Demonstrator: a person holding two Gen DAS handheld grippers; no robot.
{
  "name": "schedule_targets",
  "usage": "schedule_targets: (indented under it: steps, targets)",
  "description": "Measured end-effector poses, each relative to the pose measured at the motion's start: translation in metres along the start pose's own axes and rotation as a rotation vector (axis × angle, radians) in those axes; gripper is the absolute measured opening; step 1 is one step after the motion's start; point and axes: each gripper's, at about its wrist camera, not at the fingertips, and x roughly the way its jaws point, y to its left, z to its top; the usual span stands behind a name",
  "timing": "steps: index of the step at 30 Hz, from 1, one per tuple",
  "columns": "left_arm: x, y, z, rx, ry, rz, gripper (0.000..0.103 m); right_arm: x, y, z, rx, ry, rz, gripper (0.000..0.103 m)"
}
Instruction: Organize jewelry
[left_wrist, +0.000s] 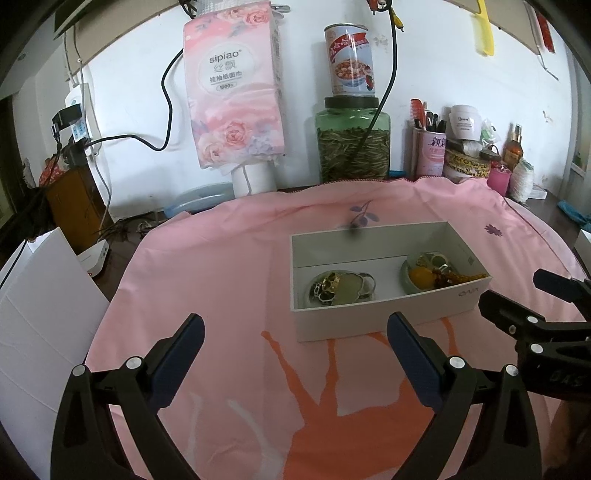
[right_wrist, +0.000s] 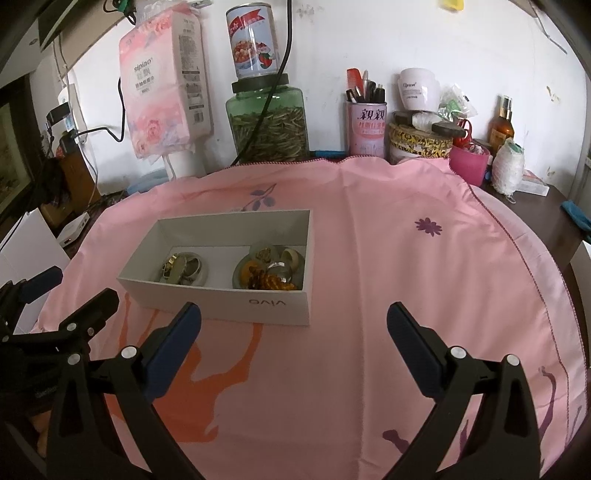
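A white box (right_wrist: 221, 301) sits centre-left on the pink cloth (right_wrist: 406, 295), holding two small dishes heaped with jewelry (right_wrist: 266, 275): silver pieces left, amber beads right. Below it, the right gripper (right_wrist: 293, 321) and left gripper (left_wrist: 295, 332) both gape wide, holding nothing.

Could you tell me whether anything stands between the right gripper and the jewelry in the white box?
Only the white box's near wall stands before the jewelry; the open right gripper has bare pink cloth ahead, and the box top is open.
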Motion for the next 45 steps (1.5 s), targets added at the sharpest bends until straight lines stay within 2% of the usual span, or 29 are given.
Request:
schedule_targets:
  steps: [22, 29, 45]
  targets:
    - [0.0012, -0.0011, -0.0011, -0.001, 0.013, -0.007, 0.097, 0.0013, 0.0002, -0.0004, 0.003, 0.010, -0.003, 0.096]
    - [0.0069, 0.0018, -0.0026, -0.021, 0.039, -0.049, 0.097, 0.0015, -0.0003, -0.0007, 0.005, 0.010, -0.004, 0.096]
    - [0.0053, 0.0006, -0.0023, -0.014, 0.028, -0.030, 0.097, 0.0016, -0.0002, -0.0010, 0.003, 0.011, -0.005, 0.096]
